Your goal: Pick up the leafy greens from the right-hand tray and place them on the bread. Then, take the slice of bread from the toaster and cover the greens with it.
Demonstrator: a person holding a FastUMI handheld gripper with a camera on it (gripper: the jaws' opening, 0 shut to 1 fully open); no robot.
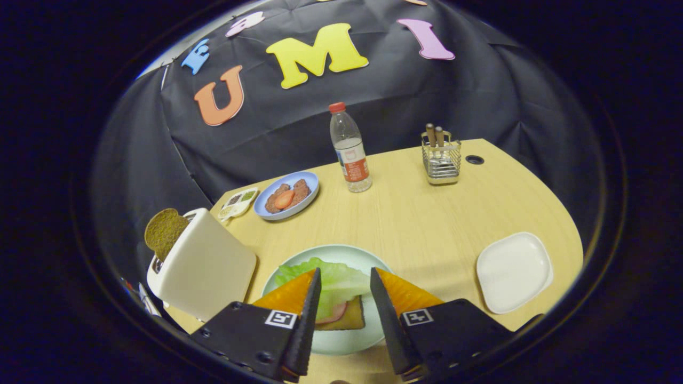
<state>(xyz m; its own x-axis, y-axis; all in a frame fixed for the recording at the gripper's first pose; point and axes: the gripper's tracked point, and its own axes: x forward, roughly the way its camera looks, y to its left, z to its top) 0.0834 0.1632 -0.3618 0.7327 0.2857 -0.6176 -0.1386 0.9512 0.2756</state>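
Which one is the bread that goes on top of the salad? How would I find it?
Look at the cream toaster on the wooden table, beside the open gripper hanging over the green plate with lettuce. The brown bread slice pokes from its top slot. It alone stands upright; the other bread lies flat under the lettuce.

**Mock kitchen set up inside a cloth-walled booth**

A staged breakfast corner, not a real home kitchen: a black cloth wall [469, 106] drapes behind a pale wooden bench [427, 224] with a cable hole [474, 159] like an office desk. On it stand a cream toaster [205, 266] holding a slice of bread [163, 230], a water bottle [349, 149], a wire cutlery caddy [441, 159], a blue plate of food [288, 196] and a white tray [513, 271]. The claw [346, 290] hangs open over a pale green plate [341, 341] of bread and greens.
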